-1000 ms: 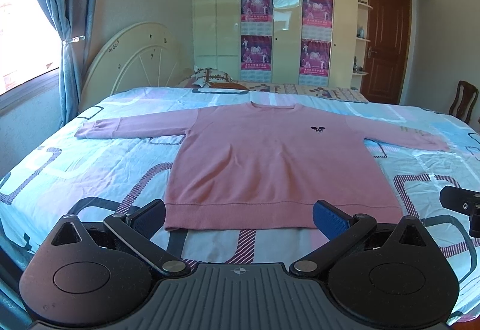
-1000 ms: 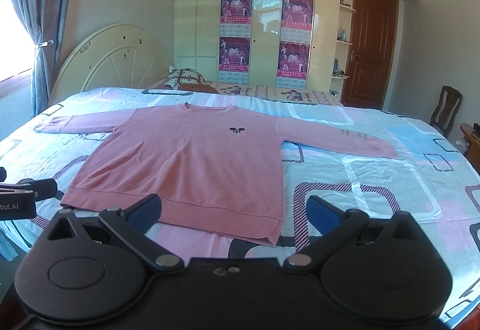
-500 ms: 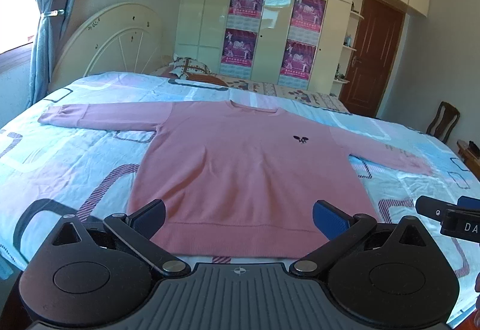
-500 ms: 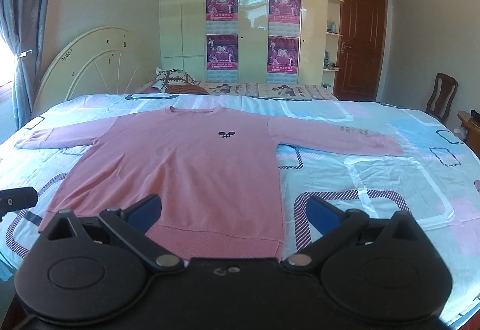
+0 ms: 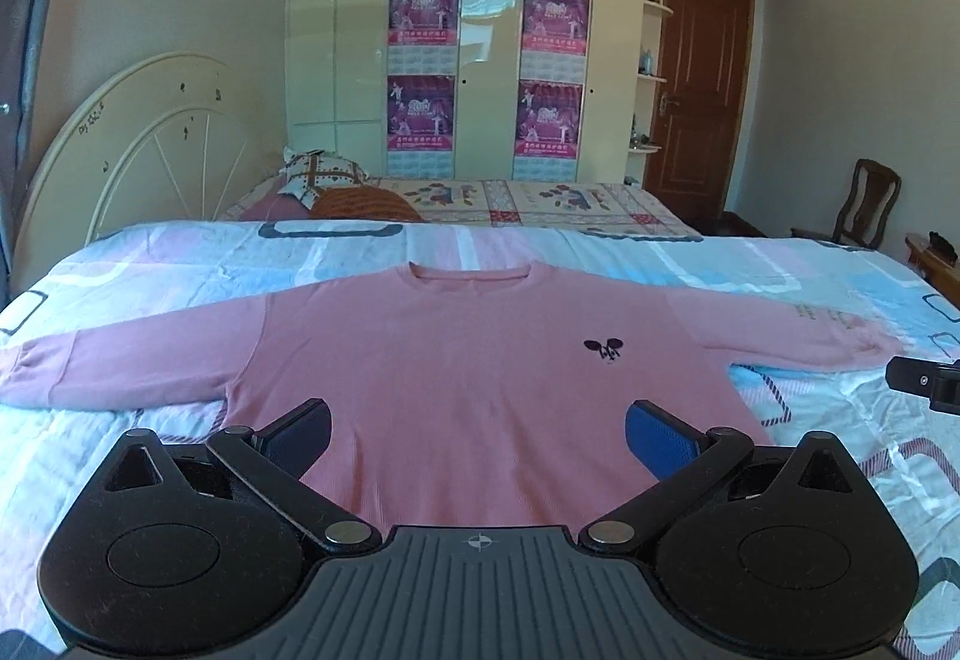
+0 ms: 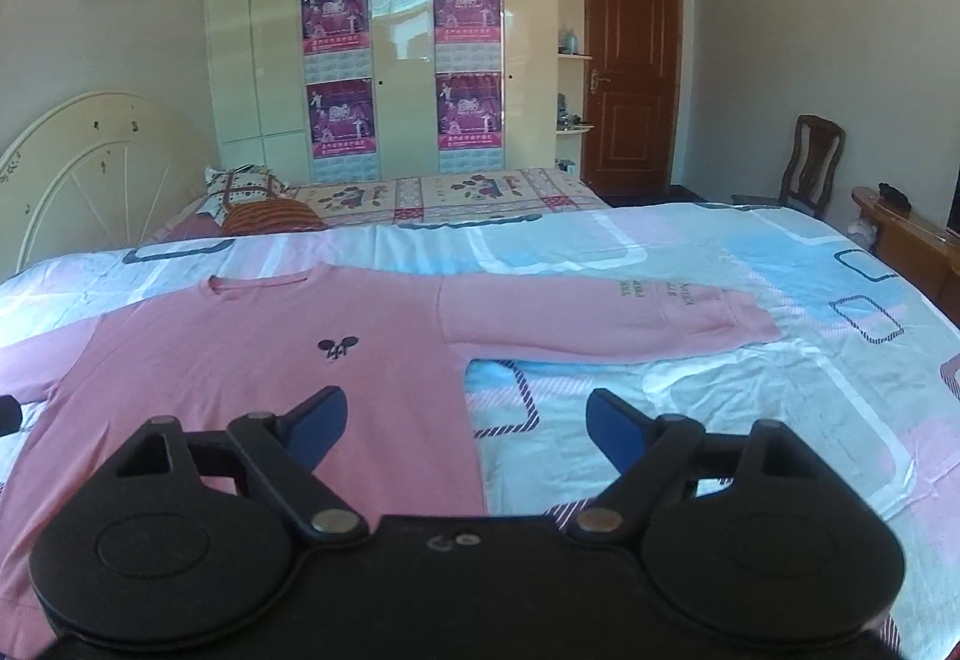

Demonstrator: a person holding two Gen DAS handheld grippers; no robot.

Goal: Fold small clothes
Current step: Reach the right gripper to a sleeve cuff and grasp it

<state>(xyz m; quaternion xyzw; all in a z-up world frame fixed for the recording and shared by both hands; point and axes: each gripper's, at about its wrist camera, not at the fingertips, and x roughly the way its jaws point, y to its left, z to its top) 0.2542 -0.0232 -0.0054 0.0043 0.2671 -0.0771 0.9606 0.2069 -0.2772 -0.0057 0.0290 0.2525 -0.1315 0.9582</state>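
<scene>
A pink sweater (image 5: 468,384) is seen spread flat on the bed (image 6: 750,420), mid-frame. The left hand-held gripper (image 5: 477,435) is held spread above it; the right hand-held gripper (image 6: 465,423) is closing on nothing.

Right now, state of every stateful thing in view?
Pink long-sleeved sweatshirt: flat on the bed, front up, both sleeves spread out, unfolded.
Left gripper: open, over the sweatshirt body, gripping nothing.
Right gripper: jaws closing, over the sweatshirt's side edge, pads not pressing it.
Brown wooden door: closed.
Cream wardrobe doors: closed.
</scene>
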